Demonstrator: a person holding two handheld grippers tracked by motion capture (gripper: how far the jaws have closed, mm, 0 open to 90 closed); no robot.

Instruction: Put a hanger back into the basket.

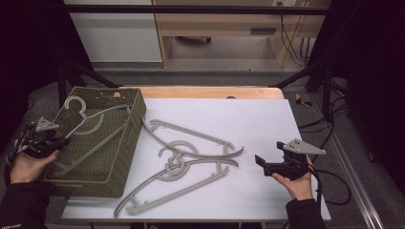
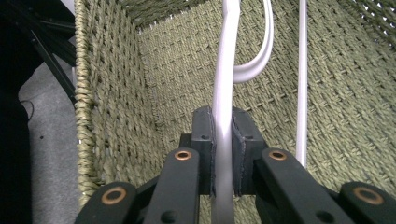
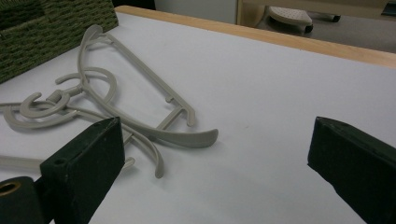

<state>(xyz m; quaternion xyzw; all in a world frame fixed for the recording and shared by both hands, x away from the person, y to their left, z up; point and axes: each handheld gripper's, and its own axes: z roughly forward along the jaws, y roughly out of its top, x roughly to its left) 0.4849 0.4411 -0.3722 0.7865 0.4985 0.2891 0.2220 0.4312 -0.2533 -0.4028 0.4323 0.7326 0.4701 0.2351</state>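
one hanger (image 1: 90, 125) in woven basket (image 1: 125, 143), clamped by left gripper (image 1: 56, 141)

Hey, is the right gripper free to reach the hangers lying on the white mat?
Probably yes: the right gripper is open and holds nothing, and the bare mat lies between it and the hangers. They overlap, so lifting one alone may be awkward.

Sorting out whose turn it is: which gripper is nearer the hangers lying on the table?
Right. The right gripper hovers open just beside the hangers; the left gripper is over the basket, clamped on another hanger.
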